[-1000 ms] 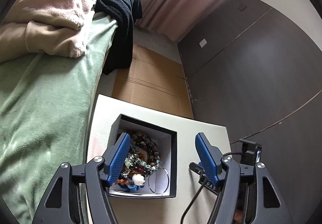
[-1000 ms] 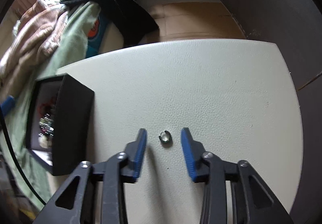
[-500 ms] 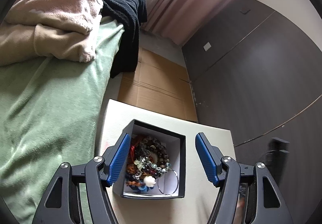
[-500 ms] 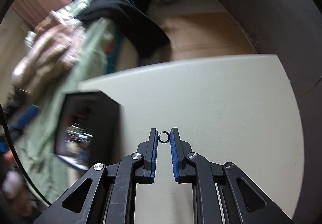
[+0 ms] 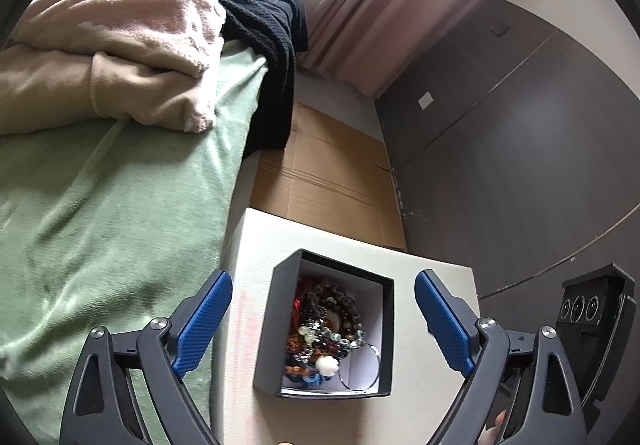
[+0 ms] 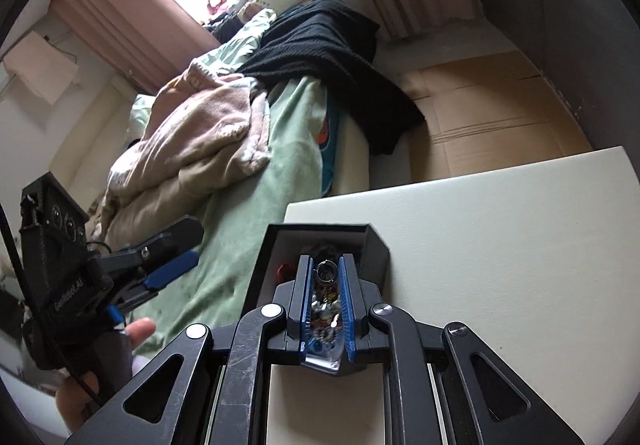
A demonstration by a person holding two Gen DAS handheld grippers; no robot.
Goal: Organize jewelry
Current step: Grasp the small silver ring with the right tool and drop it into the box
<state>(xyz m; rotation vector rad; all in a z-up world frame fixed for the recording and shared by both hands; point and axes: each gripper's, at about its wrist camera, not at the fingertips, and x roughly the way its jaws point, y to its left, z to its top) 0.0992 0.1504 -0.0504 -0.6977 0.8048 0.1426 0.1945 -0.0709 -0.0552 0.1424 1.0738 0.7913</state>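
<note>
A black jewelry box [image 5: 288, 329] with a white lining stands on the cream table [image 5: 256, 237], filled with bead bracelets [image 5: 328, 321] and a thin hoop. My left gripper [image 5: 324, 283] hovers over it; its jaws are opening wide, the box shows between them and the pads touch nothing. In the right wrist view my right gripper [image 6: 326, 261] is shut on a small metal ring [image 6: 326, 272], held above the open box [image 6: 376, 241]. The left gripper [image 6: 172, 273] shows at the left of that view, held by a hand [image 6: 136, 329].
A bed with a green blanket [image 5: 100, 205], pink bedding [image 5: 120, 37] and a black knit garment [image 5: 272, 45] runs along the table's left side. Cardboard [image 5: 328, 173] covers the floor beyond, and a dark wall panel [image 5: 520, 165] stands to the right. The table top [image 6: 500, 245] extends right of the box.
My right gripper shut on the ring, lifted it off the table and carried it left over the box. My left gripper's jaws spread wider and the box now sits centred between them.
</note>
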